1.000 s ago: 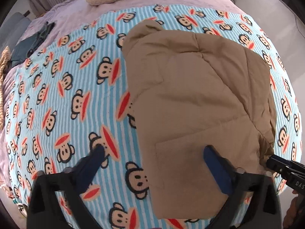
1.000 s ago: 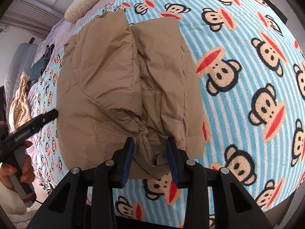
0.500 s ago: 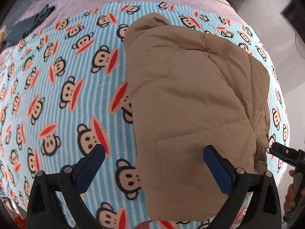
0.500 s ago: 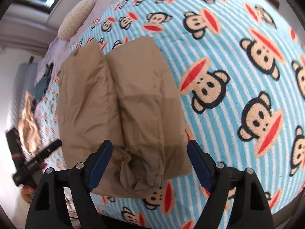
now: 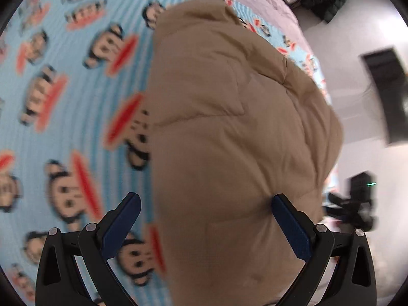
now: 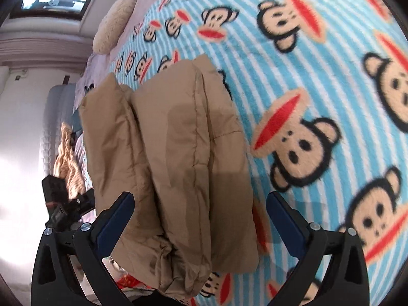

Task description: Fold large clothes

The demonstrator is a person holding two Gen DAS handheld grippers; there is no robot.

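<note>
On the monkey blanket [image 6: 318,81]: tan jacket [image 6: 178,153] lies folded.
Right tongs [image 6: 199,216] released its bunched hem; left tongs [image 5: 204,216] also gape, empty.

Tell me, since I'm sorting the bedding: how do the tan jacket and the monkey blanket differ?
The tan jacket is plain and puffy, folded into a thick bundle; the monkey blanket is striped blue and white, printed with monkey faces, and spread flat. The jacket lies on top of the blanket, covering only part of it. Both are soft fabric.
</note>
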